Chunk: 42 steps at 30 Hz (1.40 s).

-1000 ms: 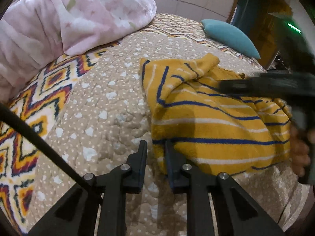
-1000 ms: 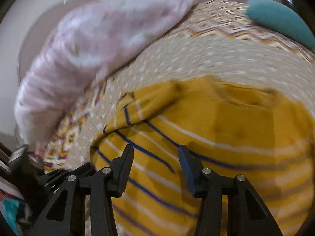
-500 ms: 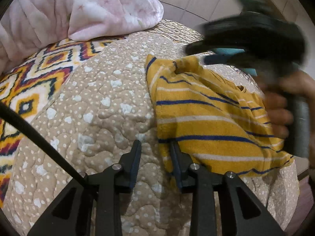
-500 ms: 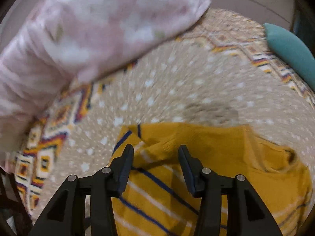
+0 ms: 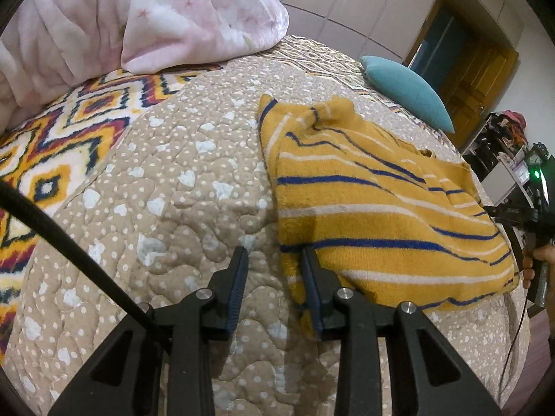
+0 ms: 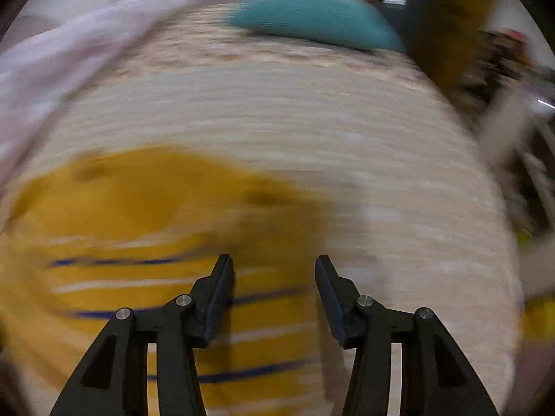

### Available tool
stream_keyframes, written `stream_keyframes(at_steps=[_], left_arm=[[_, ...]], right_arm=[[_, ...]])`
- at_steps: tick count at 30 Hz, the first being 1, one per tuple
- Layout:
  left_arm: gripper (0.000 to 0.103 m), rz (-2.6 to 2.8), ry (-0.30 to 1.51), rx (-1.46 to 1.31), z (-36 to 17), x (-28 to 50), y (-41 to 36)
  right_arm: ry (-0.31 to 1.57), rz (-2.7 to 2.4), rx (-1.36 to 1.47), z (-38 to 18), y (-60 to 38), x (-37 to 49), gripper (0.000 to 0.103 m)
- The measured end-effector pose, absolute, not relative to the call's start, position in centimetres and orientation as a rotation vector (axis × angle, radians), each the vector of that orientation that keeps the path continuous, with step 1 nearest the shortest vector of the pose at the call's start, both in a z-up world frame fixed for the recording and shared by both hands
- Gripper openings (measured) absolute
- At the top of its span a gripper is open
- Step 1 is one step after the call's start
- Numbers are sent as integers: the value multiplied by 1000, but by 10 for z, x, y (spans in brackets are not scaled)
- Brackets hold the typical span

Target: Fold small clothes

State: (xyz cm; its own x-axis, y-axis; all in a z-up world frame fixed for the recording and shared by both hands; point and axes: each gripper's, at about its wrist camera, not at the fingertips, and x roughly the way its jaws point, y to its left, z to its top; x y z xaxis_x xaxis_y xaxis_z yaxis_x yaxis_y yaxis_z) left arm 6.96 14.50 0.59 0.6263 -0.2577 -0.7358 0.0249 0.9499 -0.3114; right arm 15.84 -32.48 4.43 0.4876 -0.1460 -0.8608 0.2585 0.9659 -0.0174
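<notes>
In the left wrist view we see, from the left, a zigzag-patterned blanket [image 5: 45, 159] in red, orange and navy, with a crumpled pink floral duvet [image 5: 145, 17] heaped above it. Next comes the beige quilted bedspread [image 5: 180, 190], puckered and dotted with white spots and hearts. Our left gripper [image 5: 274, 260] hovers over it with jaws a little apart; its right finger sits at the near corner of the sweater [image 5: 374, 208], pinching nothing. That sweater is a fuzzy mustard knit with navy and white stripes, lying folded flat on the bed. Beyond it rests a smooth teal cushion [image 5: 406, 90], and at the far right edge a hand grips the other tool's handle.

The right wrist view is smeared by motion, so textures vanish; only it shows our right gripper [image 6: 274, 267], jaws opening wide and empty, above the sweater's right edge.
</notes>
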Motion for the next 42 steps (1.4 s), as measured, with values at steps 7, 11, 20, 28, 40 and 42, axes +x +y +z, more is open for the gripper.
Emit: stream_keyframes(at_steps=[7,11,20,28,40,42], left_arm=[[31,-156,883,-268,6,70,144],[31,-155,884,-267,6,70,144],[32,-156,885,-267,6,70,144],[32,-156,885,-266,6,70,144],[46,20,854,-76,28,57,124],[46,-4,836,-93,40,45,118]], right_arm=[[921,-125,394,78,-372,90,71],[932,104,477,67,-341,50,71],[997,128,485,36,-350,44,7],[997,71,328,44,-324,27,21],[590,-86,101,101,-306,-44,59],[592,-33,145,99,-308,-38,64]])
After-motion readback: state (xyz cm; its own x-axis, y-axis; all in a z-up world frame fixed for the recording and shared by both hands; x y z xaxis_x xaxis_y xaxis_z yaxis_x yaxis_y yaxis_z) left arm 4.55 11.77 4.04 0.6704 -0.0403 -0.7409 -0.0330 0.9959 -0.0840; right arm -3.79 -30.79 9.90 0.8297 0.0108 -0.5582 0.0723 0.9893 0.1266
